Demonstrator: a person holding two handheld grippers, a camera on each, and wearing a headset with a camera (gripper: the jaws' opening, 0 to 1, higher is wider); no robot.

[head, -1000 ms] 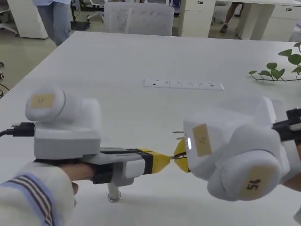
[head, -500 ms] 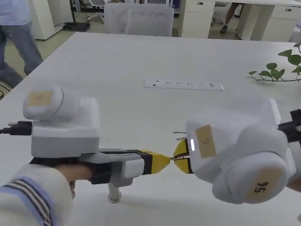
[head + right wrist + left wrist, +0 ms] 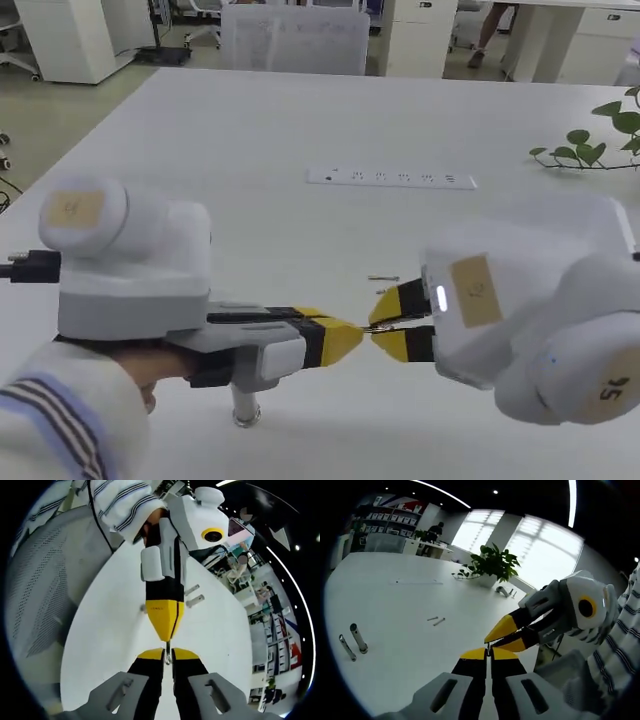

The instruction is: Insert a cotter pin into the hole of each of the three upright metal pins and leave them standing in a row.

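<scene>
Right tongs (image 3: 168,655) tight on cotter pin (image 3: 167,646)

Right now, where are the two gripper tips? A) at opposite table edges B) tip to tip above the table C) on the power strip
B: the left gripper and right gripper point at each other, yellow tips nearly touching above the white table.

The metal pin (image 3: 243,412) standing near on the desk (image 3: 300,120) is mostly hidden under the left gripper (image 3: 358,337). The thin piece (image 3: 168,652) where both grippers' fingers (image 3: 400,298) meet is too small to tell. The right gripper (image 3: 374,328) is cut off by the right edge. So is the plant (image 3: 600,140).
</scene>
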